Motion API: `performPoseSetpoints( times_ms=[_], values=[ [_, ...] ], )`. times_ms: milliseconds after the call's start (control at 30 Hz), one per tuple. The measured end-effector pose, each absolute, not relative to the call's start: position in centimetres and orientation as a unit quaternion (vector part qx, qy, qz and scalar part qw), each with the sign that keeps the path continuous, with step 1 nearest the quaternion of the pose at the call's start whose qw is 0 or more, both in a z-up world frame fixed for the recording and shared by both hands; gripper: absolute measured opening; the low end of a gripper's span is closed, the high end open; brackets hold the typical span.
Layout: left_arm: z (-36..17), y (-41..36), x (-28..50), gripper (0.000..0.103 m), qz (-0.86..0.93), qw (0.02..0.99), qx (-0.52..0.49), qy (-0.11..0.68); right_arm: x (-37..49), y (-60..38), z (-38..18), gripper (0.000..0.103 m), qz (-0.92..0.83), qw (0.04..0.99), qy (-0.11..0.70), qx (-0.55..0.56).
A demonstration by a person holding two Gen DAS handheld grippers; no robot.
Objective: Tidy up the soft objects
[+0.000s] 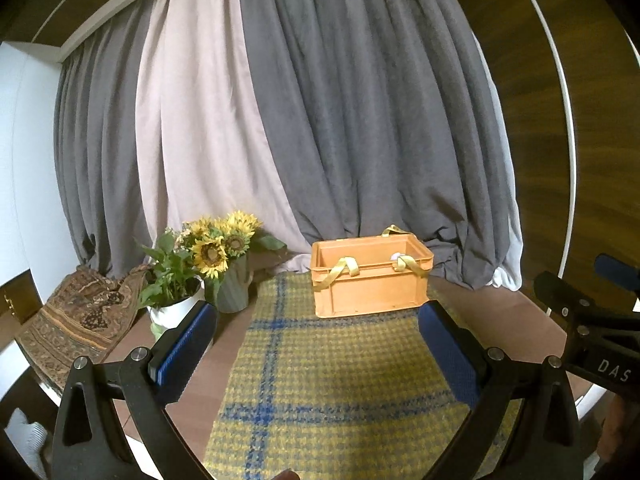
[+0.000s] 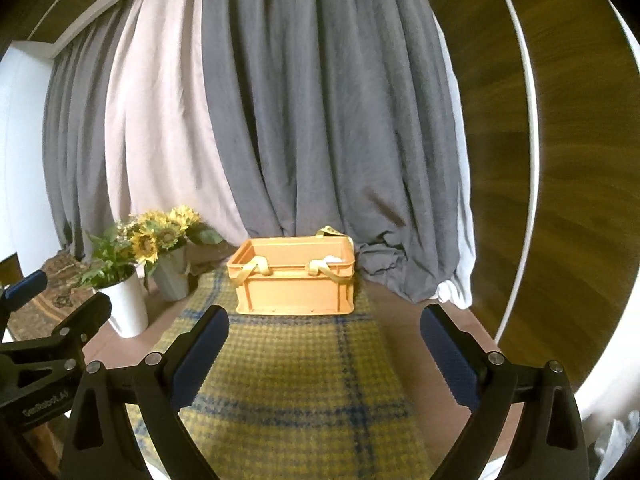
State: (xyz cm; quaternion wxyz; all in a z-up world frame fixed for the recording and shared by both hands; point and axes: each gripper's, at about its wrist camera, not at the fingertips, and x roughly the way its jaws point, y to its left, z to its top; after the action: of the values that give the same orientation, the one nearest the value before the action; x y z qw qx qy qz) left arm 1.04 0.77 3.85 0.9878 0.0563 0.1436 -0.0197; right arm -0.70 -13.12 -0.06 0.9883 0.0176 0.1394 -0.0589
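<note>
Two grippers hang over a yellow-and-blue plaid woollen cloth [image 1: 344, 368] spread on the brown table [image 1: 496, 304], both with jaws spread wide and nothing between them. The left gripper [image 1: 320, 344] frames the lower centre of its own view; the right gripper [image 2: 324, 344] does the same in its view, and its black frame also shows at the right edge of the left view.

At mid-frame, on the cloth's far end, stands an orange rectangular plastic crate [image 1: 370, 280]. Pale yellow fabric straps [image 1: 344, 270] hang over its near rim, and something small and whitish [image 1: 397, 257] peeks above the rim at the right; what it is cannot be told. The soft things thus seem to be already gathered in the crate, with the straps left dangling outside.

Left of the crate stand sunflowers in a grey ribbed vase [image 1: 232, 288] and greenery in a white cylindrical pot [image 2: 128, 308], with a brown patterned textile [image 1: 76, 320] heaped at far left. Held back and open, both grippers look poised between moves.
</note>
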Motion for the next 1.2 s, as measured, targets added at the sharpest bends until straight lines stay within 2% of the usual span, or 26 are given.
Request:
performPoseSetpoints(
  times_ms=[367,1200],
  values=[
    [4.5,0.7,-1.9,0.103,-0.027,0.988,0.059,0.138,-4.4,-13.2,0.4,0.099,-0.061,0.990,0.128,0.014],
    [4.5,0.6,-3.9,0.103,-0.021,0.989,0.049,0.137,-6.5,-13.2,0.5,0.099,-0.055,0.990,0.126,0.017]
  ],
)
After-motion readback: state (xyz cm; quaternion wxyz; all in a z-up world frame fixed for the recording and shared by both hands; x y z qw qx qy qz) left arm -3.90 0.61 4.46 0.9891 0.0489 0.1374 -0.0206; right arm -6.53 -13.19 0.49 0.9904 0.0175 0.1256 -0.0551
